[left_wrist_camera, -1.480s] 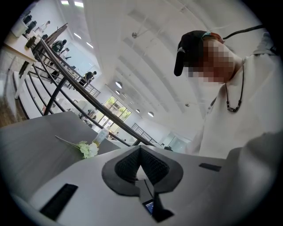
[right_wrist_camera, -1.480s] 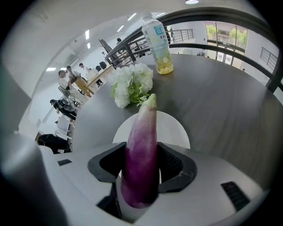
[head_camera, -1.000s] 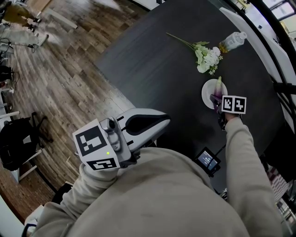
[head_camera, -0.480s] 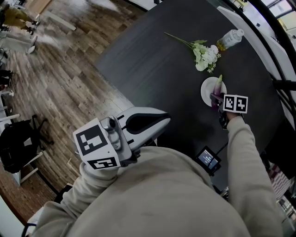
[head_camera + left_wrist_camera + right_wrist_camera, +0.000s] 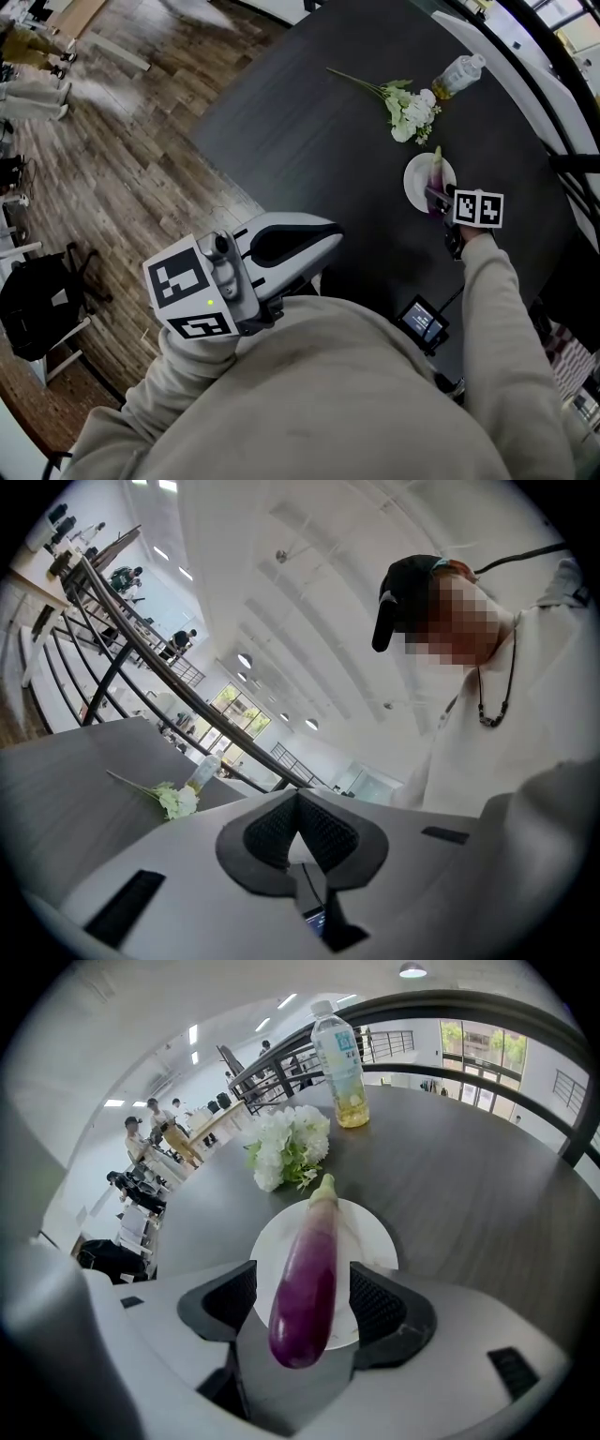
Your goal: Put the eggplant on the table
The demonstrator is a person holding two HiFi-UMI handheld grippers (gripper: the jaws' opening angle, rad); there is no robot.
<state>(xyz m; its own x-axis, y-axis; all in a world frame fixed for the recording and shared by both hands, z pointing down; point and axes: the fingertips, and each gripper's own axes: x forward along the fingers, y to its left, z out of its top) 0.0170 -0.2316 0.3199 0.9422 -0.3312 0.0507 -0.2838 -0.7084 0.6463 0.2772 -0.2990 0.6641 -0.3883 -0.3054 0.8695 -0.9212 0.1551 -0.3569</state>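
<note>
A long purple eggplant (image 5: 305, 1283) lies on a small white plate (image 5: 370, 1232), its green stem pointing away toward the flowers. My right gripper (image 5: 302, 1293) points steeply down over it. Its jaws have just been opening and stand open, with the eggplant between the pads and a gap on each side. In the head view the eggplant (image 5: 437, 178) and plate (image 5: 417, 183) sit just beyond the right gripper (image 5: 441, 202) on the dark table (image 5: 309, 131). My left gripper (image 5: 319, 239) is held level by the table's near edge, shut and empty, as the left gripper view shows (image 5: 298, 803).
A bunch of white flowers (image 5: 408, 103) lies beyond the plate, with a plastic bottle (image 5: 455, 77) behind it. A small device with a lit screen (image 5: 422, 323) sits near my right sleeve. Wooden floor lies to the table's left.
Both grippers keep their places and the eggplant stays at the plate. Only the head view has shifted slightly.
</note>
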